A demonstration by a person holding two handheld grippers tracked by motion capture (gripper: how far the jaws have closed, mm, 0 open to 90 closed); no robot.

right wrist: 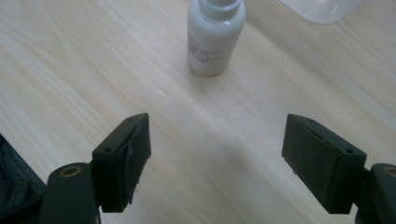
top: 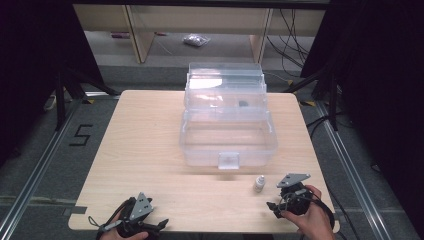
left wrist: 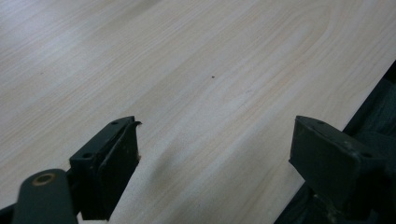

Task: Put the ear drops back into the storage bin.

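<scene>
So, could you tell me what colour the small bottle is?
White bottle with small dark print, clearest in the right gripper view.

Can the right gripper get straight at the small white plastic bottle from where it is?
Probably yes: the right gripper stands open and the small white plastic bottle stands upright just ahead, with bare wooden table between.
</scene>
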